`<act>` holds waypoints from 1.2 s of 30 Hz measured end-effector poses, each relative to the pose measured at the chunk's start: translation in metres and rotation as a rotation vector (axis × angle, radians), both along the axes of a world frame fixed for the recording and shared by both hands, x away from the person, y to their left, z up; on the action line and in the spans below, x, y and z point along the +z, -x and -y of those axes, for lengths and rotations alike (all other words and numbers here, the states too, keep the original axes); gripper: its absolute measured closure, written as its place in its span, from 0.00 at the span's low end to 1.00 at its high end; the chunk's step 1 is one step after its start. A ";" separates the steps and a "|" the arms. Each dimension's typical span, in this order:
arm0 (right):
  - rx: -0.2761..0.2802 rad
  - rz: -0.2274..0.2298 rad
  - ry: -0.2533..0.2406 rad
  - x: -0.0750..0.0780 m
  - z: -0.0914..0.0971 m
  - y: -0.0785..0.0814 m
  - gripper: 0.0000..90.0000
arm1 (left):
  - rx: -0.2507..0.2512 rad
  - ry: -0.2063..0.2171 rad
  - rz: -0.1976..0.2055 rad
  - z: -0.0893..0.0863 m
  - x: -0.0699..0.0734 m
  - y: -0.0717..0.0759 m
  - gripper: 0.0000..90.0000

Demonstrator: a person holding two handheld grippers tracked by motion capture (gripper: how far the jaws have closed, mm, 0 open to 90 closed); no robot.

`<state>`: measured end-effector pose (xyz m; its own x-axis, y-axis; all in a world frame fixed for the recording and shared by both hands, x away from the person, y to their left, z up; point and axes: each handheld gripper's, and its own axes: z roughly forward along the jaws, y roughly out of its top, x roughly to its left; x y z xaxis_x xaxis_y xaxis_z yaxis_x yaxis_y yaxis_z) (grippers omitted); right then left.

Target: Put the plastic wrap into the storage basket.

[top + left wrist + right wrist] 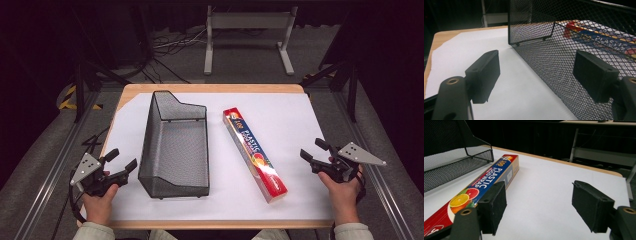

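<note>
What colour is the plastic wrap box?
Mostly red with a blue band and citrus pictures; clearest in the right gripper view.

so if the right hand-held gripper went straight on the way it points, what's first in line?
Probably the plastic wrap box: the right hand-held gripper points up-left toward it. Bare white paper lies between the open jaws; depth is unclear.

table (210, 88): wooden top, white sheet (295, 130) spread over most of it | far floor: grey metal stand (248, 22); black cables (165, 47) at left | yellow-black tape (70, 97) far left
</note>
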<state>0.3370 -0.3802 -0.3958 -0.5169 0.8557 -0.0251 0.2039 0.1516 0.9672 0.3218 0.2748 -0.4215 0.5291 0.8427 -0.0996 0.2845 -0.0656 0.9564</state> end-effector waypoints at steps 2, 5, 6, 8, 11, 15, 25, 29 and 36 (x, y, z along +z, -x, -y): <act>-0.005 0.004 -0.003 0.002 0.001 0.000 0.29 | 0.003 -0.013 -0.001 0.000 0.000 0.000 0.25; -0.004 0.012 -0.002 0.002 0.001 0.000 0.28 | 0.009 -0.019 -0.002 0.000 0.000 0.000 0.25; -0.001 0.013 -0.002 0.003 0.001 0.000 0.28 | 0.010 -0.018 -0.001 0.000 0.000 0.000 0.25; 0.000 0.010 0.001 0.003 0.000 0.000 0.28 | 0.012 -0.017 -0.001 0.000 0.000 0.000 0.25; 0.015 -0.019 -0.005 0.005 -0.001 -0.002 0.29 | 0.017 -0.017 -0.001 0.000 0.000 0.000 0.25; 0.050 -0.080 -0.025 0.008 -0.001 -0.005 0.33 | 0.024 -0.027 0.002 0.000 0.000 0.000 0.25; 0.032 -0.032 0.004 0.037 -0.009 0.007 0.28 | 0.033 -0.046 -0.001 0.001 -0.001 -0.001 0.25; 0.044 -0.060 -0.004 0.044 -0.012 0.007 0.23 | 0.038 -0.045 0.000 0.001 -0.001 -0.001 0.25; 0.057 -0.078 -0.014 0.055 -0.026 0.007 0.22 | 0.038 -0.051 -0.002 0.003 -0.002 -0.001 0.25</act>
